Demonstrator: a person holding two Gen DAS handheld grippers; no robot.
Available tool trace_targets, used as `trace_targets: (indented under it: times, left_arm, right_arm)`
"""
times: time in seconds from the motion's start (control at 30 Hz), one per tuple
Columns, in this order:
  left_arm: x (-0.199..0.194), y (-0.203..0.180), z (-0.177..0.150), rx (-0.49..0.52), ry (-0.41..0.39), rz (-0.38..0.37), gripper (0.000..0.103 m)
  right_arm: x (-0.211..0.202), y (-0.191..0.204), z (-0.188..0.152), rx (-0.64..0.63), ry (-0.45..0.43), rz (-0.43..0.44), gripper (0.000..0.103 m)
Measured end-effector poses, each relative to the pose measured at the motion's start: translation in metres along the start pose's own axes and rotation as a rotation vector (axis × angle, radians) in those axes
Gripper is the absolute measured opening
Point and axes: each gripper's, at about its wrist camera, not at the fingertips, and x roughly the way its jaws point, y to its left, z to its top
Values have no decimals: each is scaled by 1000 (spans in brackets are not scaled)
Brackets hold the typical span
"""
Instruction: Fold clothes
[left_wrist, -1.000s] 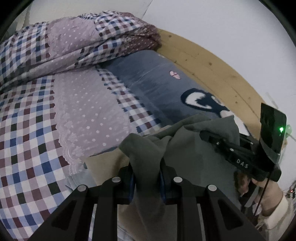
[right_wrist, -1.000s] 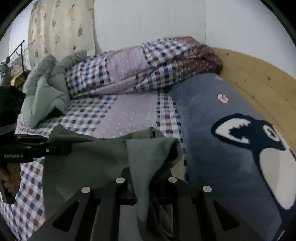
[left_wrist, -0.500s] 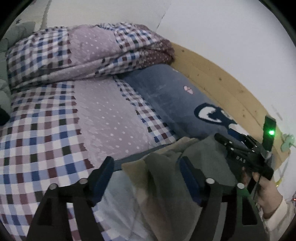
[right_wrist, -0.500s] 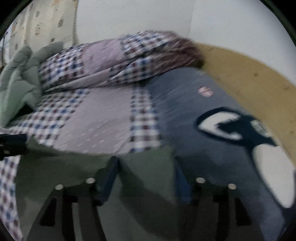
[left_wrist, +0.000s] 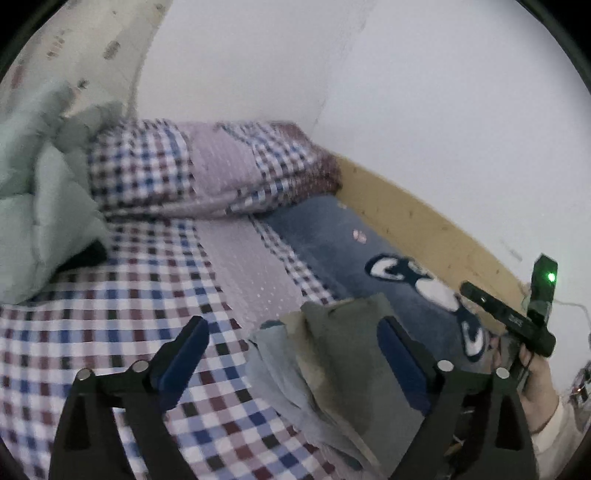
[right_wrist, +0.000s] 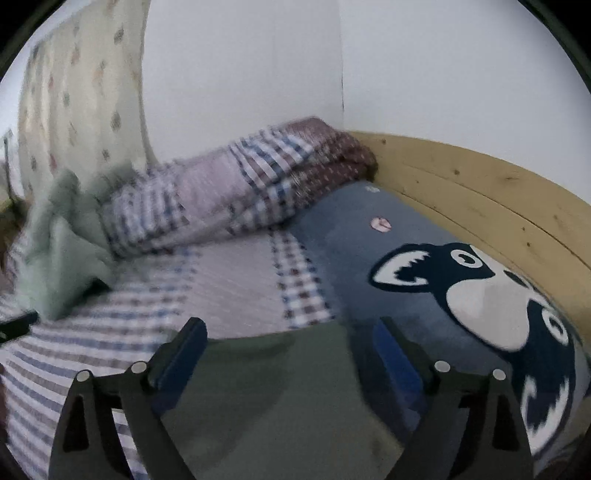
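A grey-green garment (left_wrist: 343, 354) lies folded on the bed, on top of a pale blue cloth (left_wrist: 273, 373). My left gripper (left_wrist: 291, 325) hovers above its near edge. Its jaws are opening wide, and the blue pads (left_wrist: 184, 354) touch nothing. In the right wrist view the same garment (right_wrist: 280, 398) lies flat below my right gripper (right_wrist: 290, 325). That gripper's jaws are opening too, with no cloth pinched between them. A hand (left_wrist: 535, 380) holds the right gripper (left_wrist: 509, 317) at the right edge of the left wrist view.
A checked bedsheet (left_wrist: 92, 325) covers the bed. A folded checked quilt (left_wrist: 207, 173) and a pale green duvet (left_wrist: 40, 199) lie at the far end. A blue plush blanket with a dog face (right_wrist: 461, 280) runs along the wooden bed board (right_wrist: 498, 199) on the right.
Both grippers were shut on the grey-green garment. Both have let it go, opened wide, and lifted back from it. The garment has dropped flat onto the bed.
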Motion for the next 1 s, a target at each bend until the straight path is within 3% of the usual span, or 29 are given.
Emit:
trace_targets:
  times: [0.27,0.43,0.6,0.8,1.0]
  left_arm:
    - [-158,-4,0,-1,-164,9,102]
    - [-226,-22,-18,92,-225,144,102]
    - [-279,-22,-38,103,-252,190,102]
    - [-314,-4,-68,102,-265,265,102]
    - [-301,34,-103,68,-218,371,102]
  right_arm:
    - [-136,69,2,30,-114,144,102]
    - [-224,107,-2,17,-189,217,103]
    - [-282,155,-21,-20,-204,273,103]
    - [-298,214,-52,-24,-170,341,103]
    - [-272,262,-85,-66,-124,346,103]
